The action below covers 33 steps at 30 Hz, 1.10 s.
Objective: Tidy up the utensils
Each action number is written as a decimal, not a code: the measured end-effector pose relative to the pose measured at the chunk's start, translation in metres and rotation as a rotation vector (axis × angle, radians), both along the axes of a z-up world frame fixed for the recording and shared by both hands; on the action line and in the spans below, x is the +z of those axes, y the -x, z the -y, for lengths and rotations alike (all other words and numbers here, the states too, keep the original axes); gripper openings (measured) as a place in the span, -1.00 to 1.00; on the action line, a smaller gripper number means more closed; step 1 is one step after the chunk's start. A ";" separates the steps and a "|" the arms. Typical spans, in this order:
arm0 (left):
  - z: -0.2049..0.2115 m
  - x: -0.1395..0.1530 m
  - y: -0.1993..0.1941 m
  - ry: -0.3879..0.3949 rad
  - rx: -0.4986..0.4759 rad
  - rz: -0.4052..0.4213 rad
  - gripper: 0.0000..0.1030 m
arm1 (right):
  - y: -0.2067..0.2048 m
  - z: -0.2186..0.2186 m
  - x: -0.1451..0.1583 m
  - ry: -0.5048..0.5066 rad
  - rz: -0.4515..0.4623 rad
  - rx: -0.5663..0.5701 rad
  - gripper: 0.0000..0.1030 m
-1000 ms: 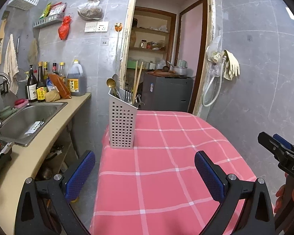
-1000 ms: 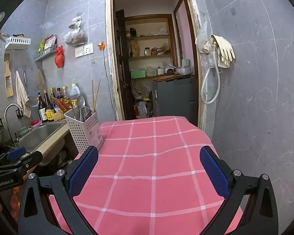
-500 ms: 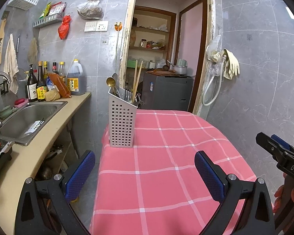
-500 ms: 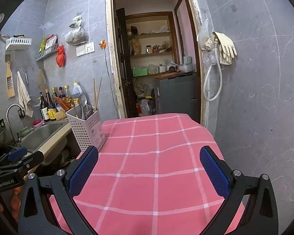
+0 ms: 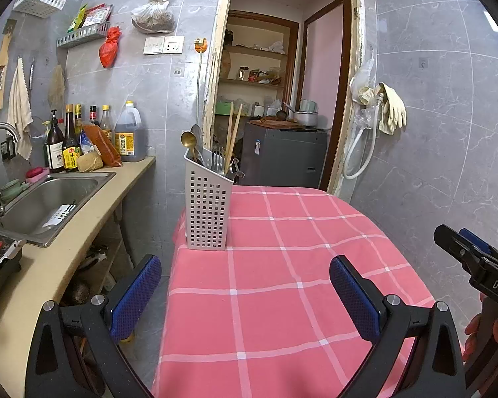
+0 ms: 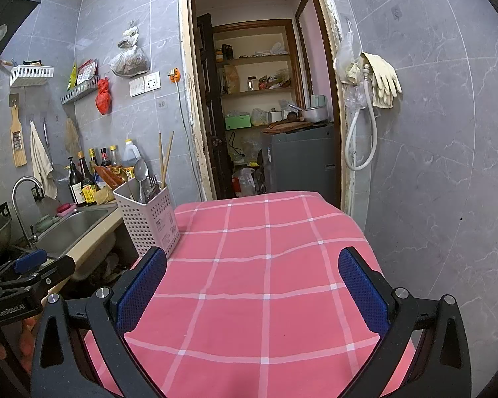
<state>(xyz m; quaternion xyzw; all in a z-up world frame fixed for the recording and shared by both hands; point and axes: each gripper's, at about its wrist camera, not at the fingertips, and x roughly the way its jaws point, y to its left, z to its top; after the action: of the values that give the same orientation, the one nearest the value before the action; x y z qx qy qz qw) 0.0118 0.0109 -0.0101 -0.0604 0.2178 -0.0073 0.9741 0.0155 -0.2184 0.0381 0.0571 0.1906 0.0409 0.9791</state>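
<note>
A white perforated utensil holder (image 5: 208,210) stands at the far left edge of a table with a pink checked cloth (image 5: 282,282). It holds spoons (image 5: 190,142), forks and chopsticks (image 5: 233,132), all upright. It also shows in the right wrist view (image 6: 149,214). My left gripper (image 5: 245,292) is open and empty, held above the near part of the table. My right gripper (image 6: 252,288) is open and empty, also above the near part of the cloth, to the right of the holder.
A counter with a steel sink (image 5: 46,199) and several bottles (image 5: 71,146) runs along the left. A doorway (image 5: 282,99) with a grey cabinet (image 5: 282,159) lies behind the table. A tiled wall with a hose and gloves (image 5: 388,109) stands to the right.
Both grippers have shifted only slightly; the right wrist view has tilted a little upward. Nothing was taken hold of or let go.
</note>
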 end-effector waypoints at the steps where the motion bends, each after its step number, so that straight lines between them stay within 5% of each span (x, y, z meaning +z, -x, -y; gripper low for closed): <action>1: 0.000 0.000 0.001 0.001 -0.001 0.000 0.98 | 0.000 0.000 0.000 0.001 0.001 -0.001 0.97; 33: 0.000 0.001 0.001 -0.001 -0.001 0.000 0.98 | 0.002 -0.002 0.000 -0.004 0.000 0.002 0.97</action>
<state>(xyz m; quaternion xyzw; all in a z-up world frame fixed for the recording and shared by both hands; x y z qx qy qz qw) 0.0104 0.0106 -0.0094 -0.0600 0.2179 -0.0074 0.9741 0.0137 -0.2166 0.0381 0.0590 0.1906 0.0425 0.9790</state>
